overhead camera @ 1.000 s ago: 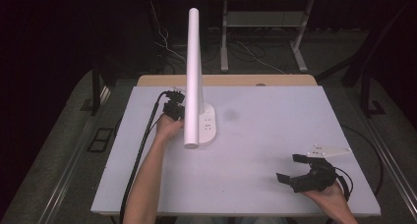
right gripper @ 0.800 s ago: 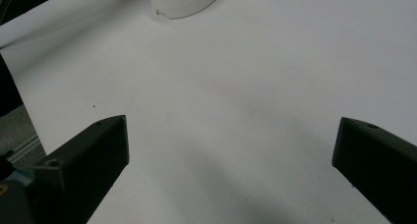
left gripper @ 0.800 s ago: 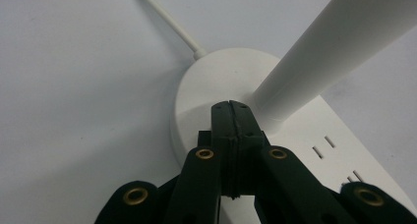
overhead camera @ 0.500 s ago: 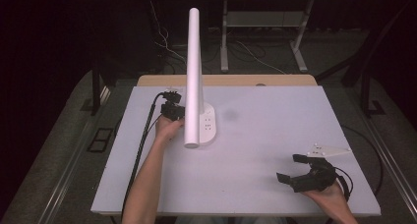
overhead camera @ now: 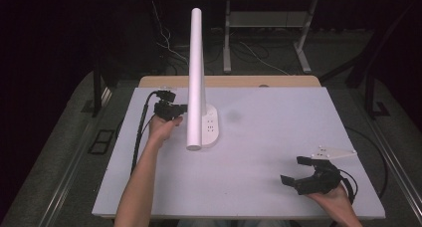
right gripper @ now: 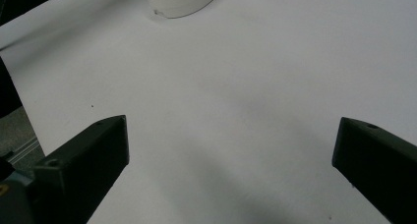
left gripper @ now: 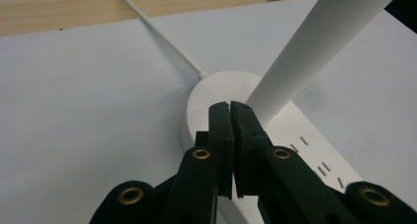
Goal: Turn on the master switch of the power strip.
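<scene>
A white oval base with socket slots [overhead camera: 210, 129] stands on the white table [overhead camera: 278, 122], and a tall white post [overhead camera: 195, 72] rises from it. My left gripper [overhead camera: 178, 108] is just left of the post with its jaws pressed together and nothing between them. In the left gripper view the shut left gripper [left gripper: 230, 107] hovers over the round end of the base [left gripper: 206, 94], beside the post [left gripper: 314, 52]; a white cord [left gripper: 162, 37] runs off from the base. My right gripper [overhead camera: 297, 171] rests near the front right corner, open and empty. In its own view the right gripper [right gripper: 230, 135] faces bare tabletop, with the base's end [right gripper: 184, 0] far off.
A wooden strip [overhead camera: 229, 81] runs along the table's far edge. The left gripper's black cable [overhead camera: 141, 132] trails down the table's left side. Table legs and cables stand on the dark floor behind. Bare tabletop lies between the two hands.
My left gripper has drawn a little up and to the left, away from the post, still shut. The right hand has kept still.
</scene>
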